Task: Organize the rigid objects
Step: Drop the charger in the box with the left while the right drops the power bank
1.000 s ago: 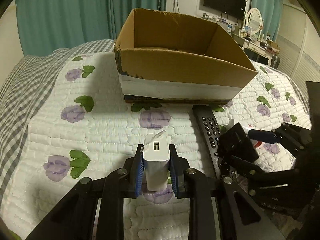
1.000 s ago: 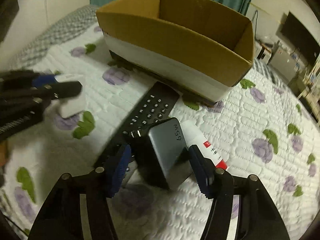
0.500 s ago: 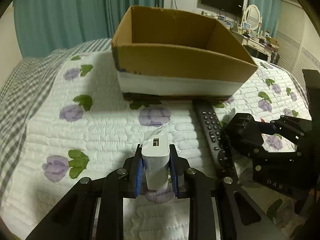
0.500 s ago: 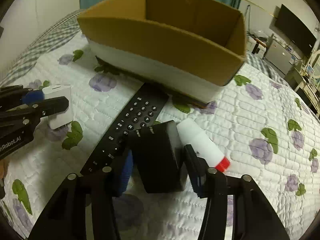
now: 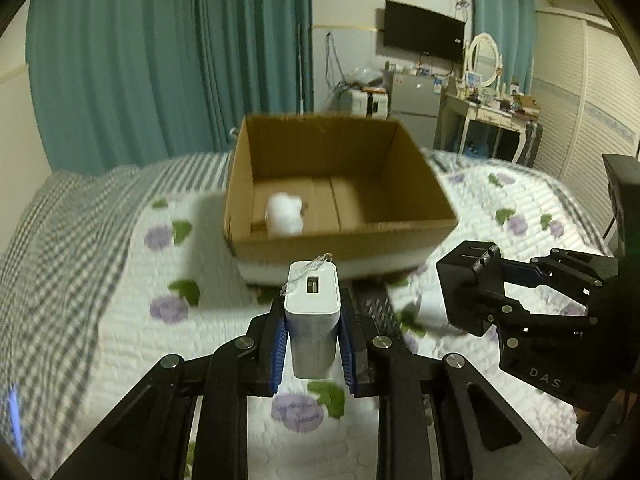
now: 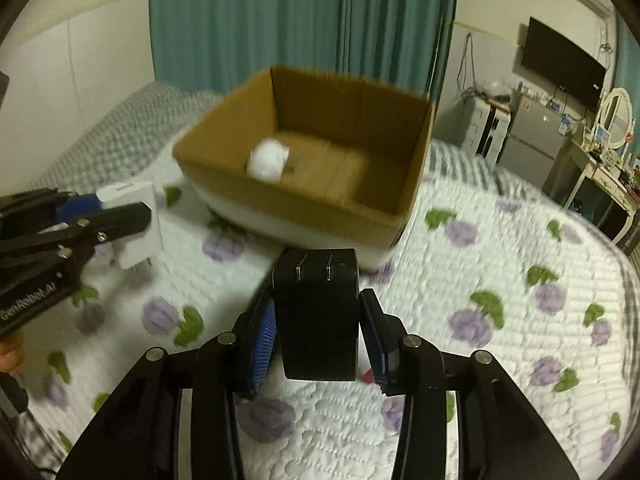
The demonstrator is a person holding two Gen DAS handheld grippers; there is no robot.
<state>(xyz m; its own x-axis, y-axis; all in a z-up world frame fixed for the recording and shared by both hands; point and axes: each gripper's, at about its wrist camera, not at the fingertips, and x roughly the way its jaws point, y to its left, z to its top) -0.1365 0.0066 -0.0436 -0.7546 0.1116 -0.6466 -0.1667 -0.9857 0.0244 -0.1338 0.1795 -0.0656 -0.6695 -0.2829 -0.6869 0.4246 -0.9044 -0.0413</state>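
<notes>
My left gripper [image 5: 313, 334] is shut on a white USB charger [image 5: 312, 312] and holds it above the quilt, in front of the open cardboard box [image 5: 340, 184]. My right gripper [image 6: 318, 330] is shut on a black plug adapter [image 6: 316, 312], prongs facing forward, also lifted short of the box [image 6: 312, 160]. A white round object [image 5: 284, 214] lies inside the box. The black remote [image 5: 374, 306] and a white tube [image 5: 430, 308] lie on the quilt below, partly hidden. The right gripper with the adapter shows at the right in the left wrist view [image 5: 480, 292]; the left gripper shows at the left in the right wrist view [image 6: 116, 216].
The box stands on a white quilt with purple flowers [image 6: 500, 320] over a grey checked sheet [image 5: 60, 240]. Teal curtains [image 5: 160, 60], a wall TV [image 5: 424, 40], a small fridge and a dressing table [image 5: 492, 112] stand behind the bed.
Both grippers have risen off the quilt with their chargers and moved toward the box. The box's inside and the white object in it have come into view.
</notes>
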